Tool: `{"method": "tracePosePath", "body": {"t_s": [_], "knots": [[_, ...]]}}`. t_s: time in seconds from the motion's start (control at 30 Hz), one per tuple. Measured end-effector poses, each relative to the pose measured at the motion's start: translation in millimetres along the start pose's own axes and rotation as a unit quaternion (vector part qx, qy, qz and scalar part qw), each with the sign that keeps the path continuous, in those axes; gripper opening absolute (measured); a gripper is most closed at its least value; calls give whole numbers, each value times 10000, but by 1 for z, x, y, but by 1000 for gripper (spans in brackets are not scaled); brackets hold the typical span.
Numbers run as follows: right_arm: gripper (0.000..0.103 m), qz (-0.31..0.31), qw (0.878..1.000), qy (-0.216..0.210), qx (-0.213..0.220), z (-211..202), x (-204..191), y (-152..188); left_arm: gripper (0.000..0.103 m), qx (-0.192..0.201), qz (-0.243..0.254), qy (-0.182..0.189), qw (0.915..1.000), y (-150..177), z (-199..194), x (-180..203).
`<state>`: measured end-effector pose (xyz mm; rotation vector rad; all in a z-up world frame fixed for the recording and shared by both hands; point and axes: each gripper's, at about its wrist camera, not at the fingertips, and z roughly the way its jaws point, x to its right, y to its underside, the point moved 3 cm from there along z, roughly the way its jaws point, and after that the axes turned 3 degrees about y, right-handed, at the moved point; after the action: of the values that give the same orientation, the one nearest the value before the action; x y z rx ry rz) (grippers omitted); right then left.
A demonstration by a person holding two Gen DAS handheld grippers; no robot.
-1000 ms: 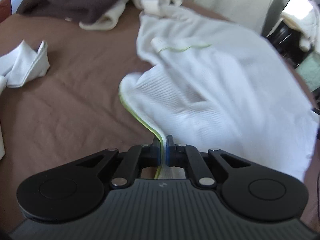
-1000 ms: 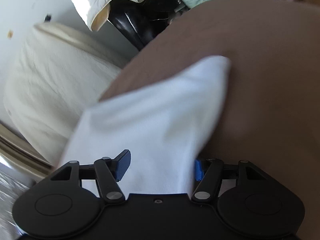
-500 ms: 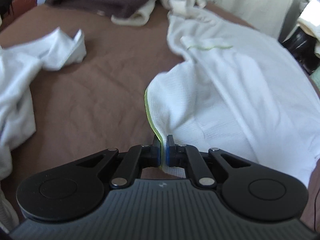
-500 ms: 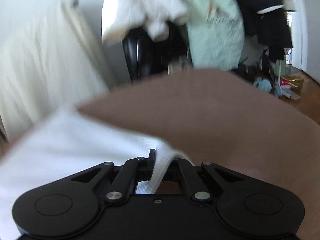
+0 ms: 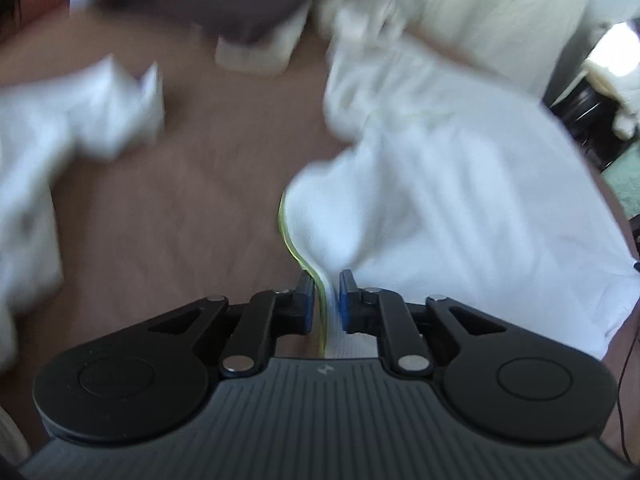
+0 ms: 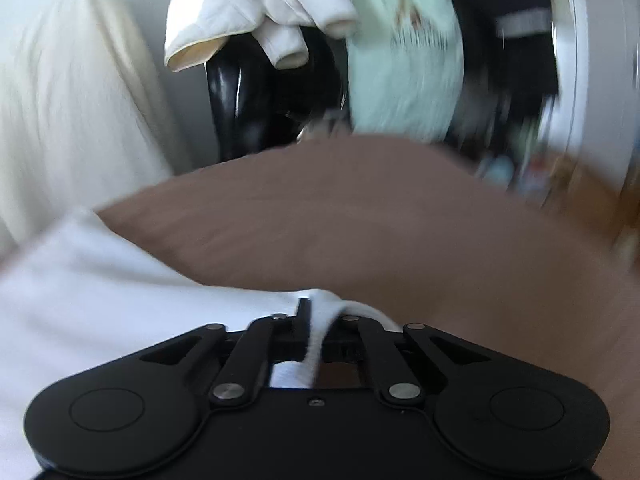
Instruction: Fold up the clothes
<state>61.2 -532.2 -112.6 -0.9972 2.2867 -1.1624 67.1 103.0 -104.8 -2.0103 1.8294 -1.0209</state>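
1. White garment (image 5: 460, 208), its edge trimmed in yellow-green, lay spread on the brown bedsheet (image 5: 180, 220).
2. Left gripper (image 5: 323, 300) was opening, the trimmed hem loose between its blue pads.
3. Right gripper (image 6: 318, 328) pinched a white fold tight.
4. Farther off lay crumpled white clothes (image 5: 60, 140) and cream bedding (image 5: 480, 12).

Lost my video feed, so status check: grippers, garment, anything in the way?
Left gripper opening, green-trimmed edge of white garment between pads. Right gripper shut on white fabric. Crumpled white clothes left on brown bed, clear of the garment.
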Motion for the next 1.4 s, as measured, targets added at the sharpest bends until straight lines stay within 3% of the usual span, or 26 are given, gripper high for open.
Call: {"method": "tracePosePath", "body": {"t_s": [0.03,0.07,0.1,0.2,0.23,0.3,0.4,0.5,0.6,0.7,0.8,0.83,0.9,0.93,0.97,1.0,1.03,1.1,1.23,1.33,1.4], "knots": [[11,-278,9990,349,19,2,-5,0,33,310,187,3,9993,-5,-11,8],[19,-508,9967,634,59,1,-11,1,56,519,256,106,9983,-11,-20,14],[22,-660,9950,739,126,-3,-17,1,65,700,312,198,9969,-17,-27,19],[42,-489,9949,813,347,-21,-26,-4,65,868,472,236,9948,-37,-32,27],[57,-389,9948,843,423,-28,-29,-7,66,856,573,183,9945,-45,-31,29],[60,-129,9945,853,587,-42,-34,-18,70,777,755,181,9939,-66,-20,28],[62,207,9964,457,678,-64,-37,-31,71,659,966,125,9931,-106,15,24],[63,225,9989,-161,388,-75,-55,-36,71,427,1142,3,9925,-145,67,27],[63,100,9931,-1155,-180,-87,-84,-28,71,375,1244,-368,9908,-178,117,38],[63,-137,9704,-2278,-787,-102,-119,-15,73,417,1205,-791,9887,-201,161,45],[63,-476,9324,-3333,-1314,-122,-153,-2,75,320,1212,-1196,9849,-224,205,46],[62,-655,9224,-3548,-1382,-129,-163,1,77,220,1128,-1367,9839,-231,218,43],[62,-1239,9152,-3653,-1168,-149,-179,7,77,55,932,-1530,9838,-237,238,36],[63,-1704,9178,-3486,-836,-159,-185,9,71,150,938,-1465,9846,-237,240,36],[63,-2205,9166,-3304,-459,-167,-189,14,34,221,974,-1336,9860,-236,241,38],[63,-2698,9113,-3108,-77,-176,-193,19,8,215,1094,-1018,9885,-235,240,45],[63,-2986,9042,-3051,98,-179,-193,23,7,259,1206,-775,9893,-234,235,52],[63,-3048,8988,-3149,-25,-173,-188,22,7,691,1487,-673,9842,-232,215,69],[63,-2654,9028,-3352,-458,-160,-180,15,7,1532,1704,292,9730,-222,142,108],[63,-2448,9076,-3369,-540,-156,-181,17,9,1626,2036,1106,9591,-181,78,137],[63,-2252,9061,-3513,-690,-150,-184,19,20,1429,2338,1400,9515,-137,47,153]]}}
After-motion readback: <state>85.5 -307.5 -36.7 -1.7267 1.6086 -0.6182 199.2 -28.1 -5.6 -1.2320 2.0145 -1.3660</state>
